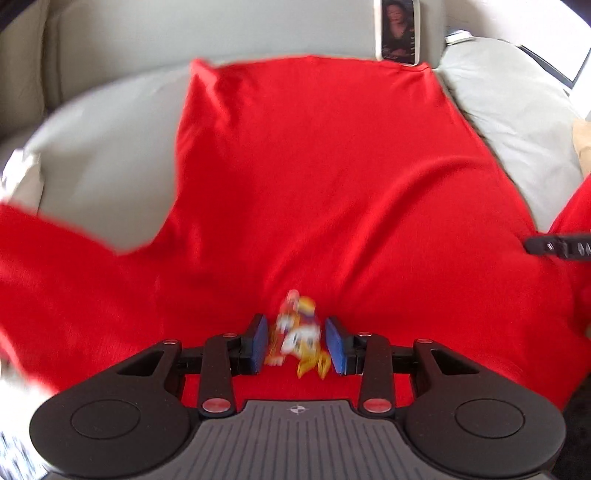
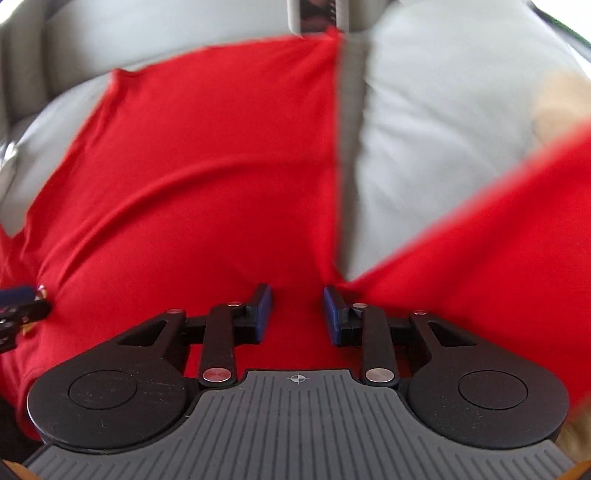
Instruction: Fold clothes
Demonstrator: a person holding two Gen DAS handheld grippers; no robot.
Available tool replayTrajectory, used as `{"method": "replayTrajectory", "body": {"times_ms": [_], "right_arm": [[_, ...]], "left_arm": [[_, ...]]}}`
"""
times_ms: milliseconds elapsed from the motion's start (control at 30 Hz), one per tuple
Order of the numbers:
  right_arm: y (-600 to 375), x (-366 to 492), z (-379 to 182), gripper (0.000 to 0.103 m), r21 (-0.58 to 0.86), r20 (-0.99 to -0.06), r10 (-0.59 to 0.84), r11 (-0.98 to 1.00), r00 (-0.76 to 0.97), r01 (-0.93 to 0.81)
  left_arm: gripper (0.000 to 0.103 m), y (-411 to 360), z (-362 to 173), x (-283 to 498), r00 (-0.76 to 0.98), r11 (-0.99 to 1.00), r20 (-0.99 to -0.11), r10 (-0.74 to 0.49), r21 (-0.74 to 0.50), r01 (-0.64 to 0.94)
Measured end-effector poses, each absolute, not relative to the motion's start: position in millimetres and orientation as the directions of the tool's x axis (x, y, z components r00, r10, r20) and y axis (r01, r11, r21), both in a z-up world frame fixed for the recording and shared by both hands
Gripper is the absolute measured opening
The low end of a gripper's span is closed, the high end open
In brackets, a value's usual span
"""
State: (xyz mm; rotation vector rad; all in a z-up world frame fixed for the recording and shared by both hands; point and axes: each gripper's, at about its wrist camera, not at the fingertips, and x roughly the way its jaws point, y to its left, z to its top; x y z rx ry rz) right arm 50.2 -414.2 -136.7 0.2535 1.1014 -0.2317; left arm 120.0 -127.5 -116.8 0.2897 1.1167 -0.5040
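Surface: grey sofa (image 1: 107, 147), seat cushions w/ backrest behind; seam between two cushions visible in right view. Red shirt (image 1: 314, 177) spread flat over the seat, hem toward the backrest, near part under both tools; mild creases run diagonally across body. One sleeve (image 1: 55, 258) out to the left, the other (image 2: 480, 236) out to the right, both blurred. Small printed logo (image 1: 299, 336), yellow/white/red, on fabric. Left gripper (image 1: 297, 341): jaws part-open, logo patch bunched between the blue pads, looks pinched, but blur prevents certainty. Right gripper (image 2: 297, 314): jaws narrow gap, red cloth between pads; contact can't be confirmed. Other items: framed photo (image 1: 399, 31) propped on backrest at shirt's far edge; tan object (image 1: 583, 144) at right margin, unidentifiable. Nothing lies on the shirt.
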Motion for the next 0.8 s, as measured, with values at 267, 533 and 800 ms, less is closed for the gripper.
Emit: {"method": "replayTrajectory", "body": {"times_ms": [267, 533, 800], "right_arm": [[-400, -17, -61, 0.049, 0.244, -0.756, 0.014, 0.934, 0.654, 0.262], [-446, -85, -36, 0.052, 0.46, -0.652, -0.013, 0.788, 0.758, 0.409], [-567, -145, -43, 0.055, 0.738, -0.487, -0.213, 0.419, 0.847, 0.529]], "left_arm": [[0.047, -143, -62, 63, 0.437, 0.831, -0.843, -0.315, -0.023, 0.556], [0.055, -171, -61, 25, 0.372, 0.785, -0.855, -0.362, -0.064, 0.616], [0.058, -180, -56, 26, 0.387, 0.816, -0.856, -0.343, -0.067, 0.575]]}}
